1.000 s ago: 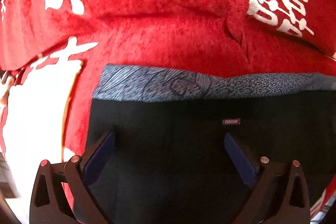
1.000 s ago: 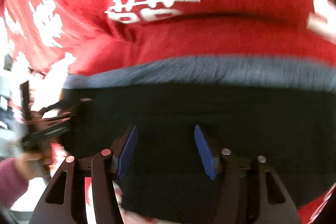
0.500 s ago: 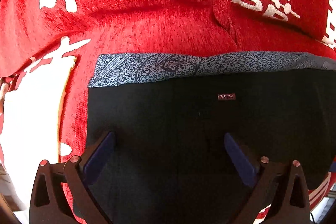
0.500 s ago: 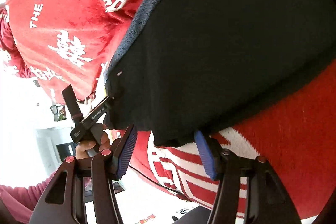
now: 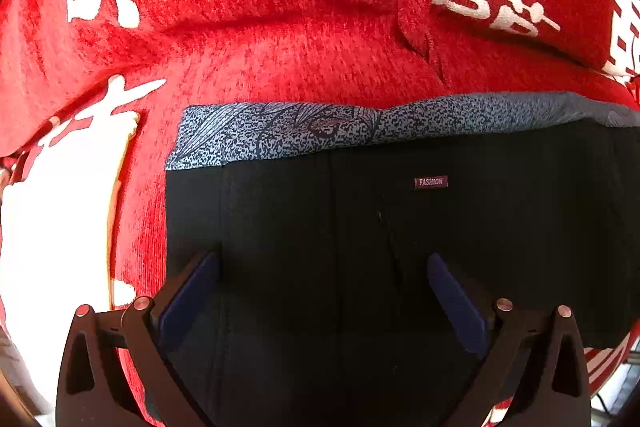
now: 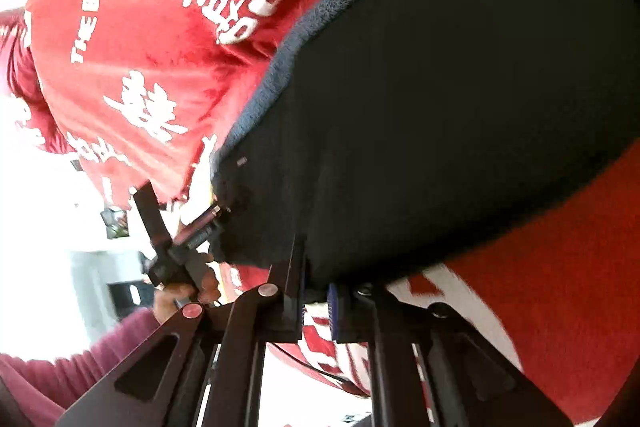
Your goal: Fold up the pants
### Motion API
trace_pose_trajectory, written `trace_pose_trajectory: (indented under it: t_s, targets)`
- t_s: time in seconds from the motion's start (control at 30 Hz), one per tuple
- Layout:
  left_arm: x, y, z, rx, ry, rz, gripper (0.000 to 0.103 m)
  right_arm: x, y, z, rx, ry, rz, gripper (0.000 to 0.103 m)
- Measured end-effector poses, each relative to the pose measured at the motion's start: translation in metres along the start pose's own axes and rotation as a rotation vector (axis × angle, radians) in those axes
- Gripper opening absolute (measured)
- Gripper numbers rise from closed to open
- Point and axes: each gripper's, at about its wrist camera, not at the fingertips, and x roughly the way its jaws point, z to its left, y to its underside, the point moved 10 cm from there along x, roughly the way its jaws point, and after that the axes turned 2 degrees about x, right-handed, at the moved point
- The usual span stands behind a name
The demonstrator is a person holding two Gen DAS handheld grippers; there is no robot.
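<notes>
Pants (image 5: 360,247) lay partly folded on red blanket (image 5: 300,47), more folds prob. left. Left gripper (image 5: 322,279) wide open over them, holding nothing; right gripper (image 6: 316,301) pinched shut on pants' near edge.

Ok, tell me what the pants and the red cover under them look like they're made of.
Pants: matte black woven cloth, probably cotton or a blend, with faint vertical seams; the band along the top edge is a thinner blue-grey printed fabric. Red cover: fuzzy, ribbed pile like chenille or velvet, with white printed characters. Fibre cannot be told for sure.

The right gripper (image 6: 316,301) has pinched its fingers onto the pants (image 6: 460,99) edge
</notes>
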Motion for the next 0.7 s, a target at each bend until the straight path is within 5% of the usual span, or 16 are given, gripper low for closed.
trace_pose_trajectory:
  t_s: [0.2,0.33,0.5,0.57,0.7]
  targets:
    - [0.000,0.000,0.000,-0.007,-0.028,0.039,0.103,0.012,0.007,-0.026,0.050,0.033,0.029,0.012]
    - [-0.015,0.001,-0.011,-0.031,-0.062,0.073,0.103,-0.011,0.011,-0.031,-0.015,0.149,0.068,0.018]
    - [-0.040,-0.005,-0.096,0.060,0.043,0.011,0.103,-0.061,-0.032,-0.028,-0.147,0.256,-0.072,0.018]
    - [-0.037,-0.005,-0.144,0.076,0.120,0.017,0.103,-0.065,-0.054,-0.031,-0.171,0.286,-0.101,0.018]
    - [-0.015,0.004,-0.204,0.105,0.155,0.070,0.103,-0.056,-0.074,-0.062,-0.159,0.400,-0.106,0.017]
